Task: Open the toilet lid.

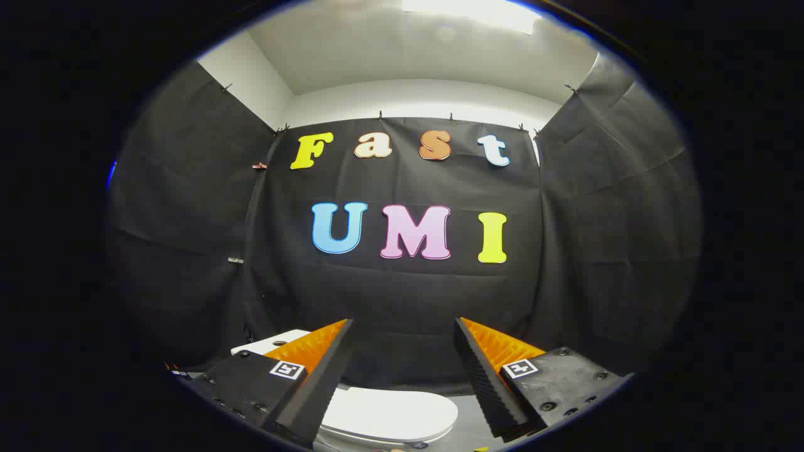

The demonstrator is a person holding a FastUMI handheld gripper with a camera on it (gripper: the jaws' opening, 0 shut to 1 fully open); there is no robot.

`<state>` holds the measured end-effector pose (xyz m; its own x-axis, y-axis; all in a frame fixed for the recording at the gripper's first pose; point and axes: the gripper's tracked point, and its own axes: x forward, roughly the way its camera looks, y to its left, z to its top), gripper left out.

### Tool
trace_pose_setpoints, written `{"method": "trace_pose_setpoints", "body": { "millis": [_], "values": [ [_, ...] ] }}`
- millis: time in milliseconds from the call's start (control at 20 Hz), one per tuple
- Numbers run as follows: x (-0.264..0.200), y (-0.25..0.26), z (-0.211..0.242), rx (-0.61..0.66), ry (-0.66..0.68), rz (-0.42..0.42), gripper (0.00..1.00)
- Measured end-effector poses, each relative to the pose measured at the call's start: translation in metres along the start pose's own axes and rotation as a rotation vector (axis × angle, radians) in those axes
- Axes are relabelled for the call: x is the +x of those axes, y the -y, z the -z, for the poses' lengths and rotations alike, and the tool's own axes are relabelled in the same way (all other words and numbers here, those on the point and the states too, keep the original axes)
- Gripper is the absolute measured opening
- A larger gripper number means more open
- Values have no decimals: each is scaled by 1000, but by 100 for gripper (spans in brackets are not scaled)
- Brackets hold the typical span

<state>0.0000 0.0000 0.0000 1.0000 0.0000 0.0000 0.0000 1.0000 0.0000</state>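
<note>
**Gripper view: fingers spread above a closed toilet lid**

Gripper view looks forward and slightly down along the gripper, whose two fingers stand wide apart with nothing between them; it holds nothing. Below and just ahead of the fingers lies the lid, down and flat on the toilet, so the task is judged not yet begun. The lid is white, smooth and glossy, with a rounded outline; its curved edge shows toward the right finger, and a thin seam under that edge marks where it rests on the seat. Its long axis appears to run across the line of the fingers, from the tank beyond the left finger toward the rounded free end near the right finger. The tank is white, with a small dark spot on top, possibly a flush button. Part of the lid is hidden behind the left finger, so the hinge cannot be seen. Beyond the fingers hangs the black cloth wall, well apart from the gripper. As a judgement, the coming move calls for lowering the fingers to the free end, since the hinge most likely sits by the tank; a slip on the glossy surface is the main risk
</note>
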Motion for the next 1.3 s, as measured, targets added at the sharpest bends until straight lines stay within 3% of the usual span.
{"method": "trace_pose_setpoints", "body": {
  "millis": [1300],
  "values": [
    [3, 6, 4, -8, -15, 25, 97]
  ]
}}
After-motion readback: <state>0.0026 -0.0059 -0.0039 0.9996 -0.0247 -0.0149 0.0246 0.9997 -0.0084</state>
